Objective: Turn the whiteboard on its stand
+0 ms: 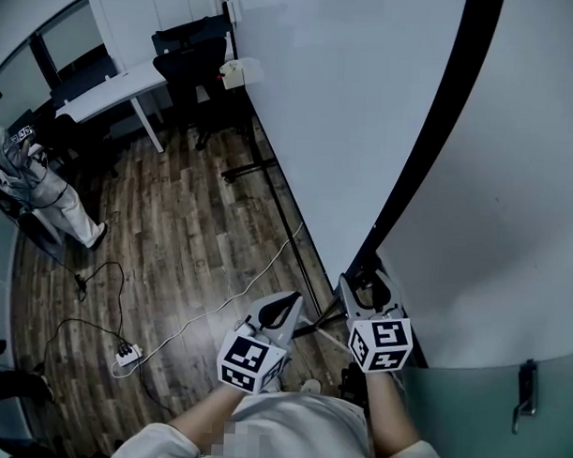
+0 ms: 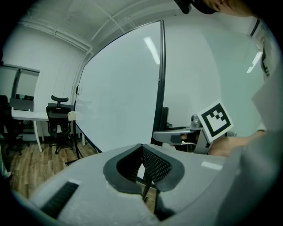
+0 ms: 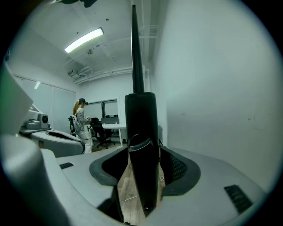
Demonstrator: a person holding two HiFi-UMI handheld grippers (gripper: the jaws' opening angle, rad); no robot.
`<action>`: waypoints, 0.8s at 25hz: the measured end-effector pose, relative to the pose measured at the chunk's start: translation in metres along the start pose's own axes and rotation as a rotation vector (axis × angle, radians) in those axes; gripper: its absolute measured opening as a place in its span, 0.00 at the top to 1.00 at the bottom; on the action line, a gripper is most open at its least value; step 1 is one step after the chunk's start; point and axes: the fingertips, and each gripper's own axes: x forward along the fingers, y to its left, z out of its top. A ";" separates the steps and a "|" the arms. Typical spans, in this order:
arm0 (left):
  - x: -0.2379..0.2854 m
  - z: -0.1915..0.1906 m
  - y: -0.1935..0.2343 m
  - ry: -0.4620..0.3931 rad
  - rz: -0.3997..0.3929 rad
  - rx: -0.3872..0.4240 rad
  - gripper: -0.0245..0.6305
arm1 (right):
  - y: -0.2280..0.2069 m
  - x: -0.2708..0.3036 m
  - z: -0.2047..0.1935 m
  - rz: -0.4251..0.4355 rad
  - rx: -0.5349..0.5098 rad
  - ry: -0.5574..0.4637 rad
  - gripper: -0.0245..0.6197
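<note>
I could read no words, numbers or brand names anywhere. The only signs were black-and-white square patterns on my left gripper's cube (image 1: 252, 361) and my right gripper's cube (image 1: 382, 343).

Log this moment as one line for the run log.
left gripper: shut, empty, off whiteboard | right gripper: open, black edge of whiteboard between jaws, not clamped

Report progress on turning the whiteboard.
Done: nothing certain; the whiteboard stands edge-on to the person. In hand: the right gripper has open jaws straddling the board's black edge frame, not pressing it; the left gripper is shut, empty, clear of the board. Left: probably gripping that edge and swinging the board round.
</note>
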 end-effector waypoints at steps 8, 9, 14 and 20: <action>-0.005 -0.003 0.002 0.001 0.013 -0.003 0.95 | -0.002 0.003 -0.003 -0.013 -0.013 -0.002 0.67; -0.006 -0.003 0.001 0.001 0.013 -0.004 0.95 | -0.002 0.002 -0.003 -0.016 -0.016 -0.002 0.67; -0.015 -0.004 -0.006 0.000 0.008 -0.004 0.95 | 0.002 -0.004 -0.002 -0.022 -0.023 0.000 0.67; -0.019 -0.006 -0.014 0.005 0.004 -0.005 0.95 | 0.000 -0.004 -0.002 -0.027 -0.024 0.007 0.67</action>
